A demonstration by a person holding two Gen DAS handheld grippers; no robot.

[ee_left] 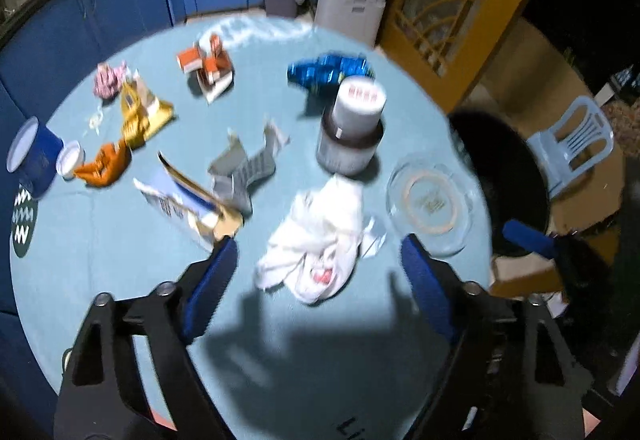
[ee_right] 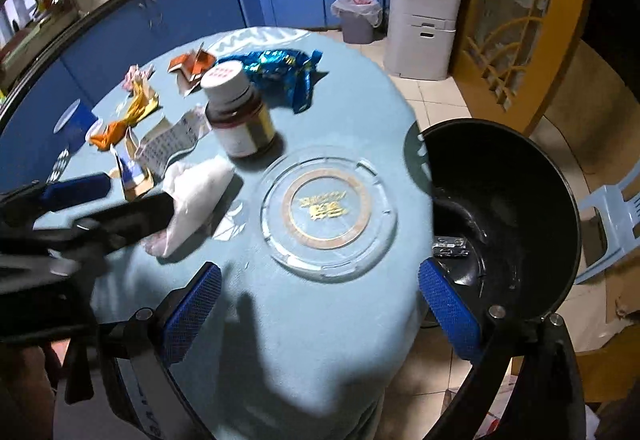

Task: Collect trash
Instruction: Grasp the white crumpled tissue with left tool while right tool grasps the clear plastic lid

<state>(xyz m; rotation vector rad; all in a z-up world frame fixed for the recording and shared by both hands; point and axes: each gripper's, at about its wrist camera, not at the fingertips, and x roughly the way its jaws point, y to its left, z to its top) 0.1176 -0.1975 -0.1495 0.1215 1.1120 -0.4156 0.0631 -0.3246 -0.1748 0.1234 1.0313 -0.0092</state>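
Note:
A crumpled white tissue (ee_left: 320, 240) lies on the round blue table (ee_left: 120, 252), just ahead of my open left gripper (ee_left: 316, 272). The tissue also shows in the right wrist view (ee_right: 196, 196), with the left gripper's fingers (ee_right: 76, 188) around its near end. Torn paper and a box scrap (ee_left: 208, 196), a gold wrapper (ee_left: 140, 116), an orange wrapper (ee_left: 104, 168), a blue foil wrapper (ee_left: 328, 70) and orange cartons (ee_left: 206, 64) lie scattered. My right gripper (ee_right: 320, 304) is open and empty above the table's near edge. A black bin (ee_right: 504, 216) stands at the table's right side.
A brown medicine bottle (ee_left: 352, 128) with a white cap stands mid-table. A glass ashtray (ee_right: 328, 208) sits beside it. A blue cup (ee_left: 34, 156) and small white lid (ee_left: 70, 158) are at the left. A lined grey bin (ee_right: 356, 18), a white cabinet (ee_right: 424, 8) and a plastic chair (ee_left: 572, 144) stand beyond.

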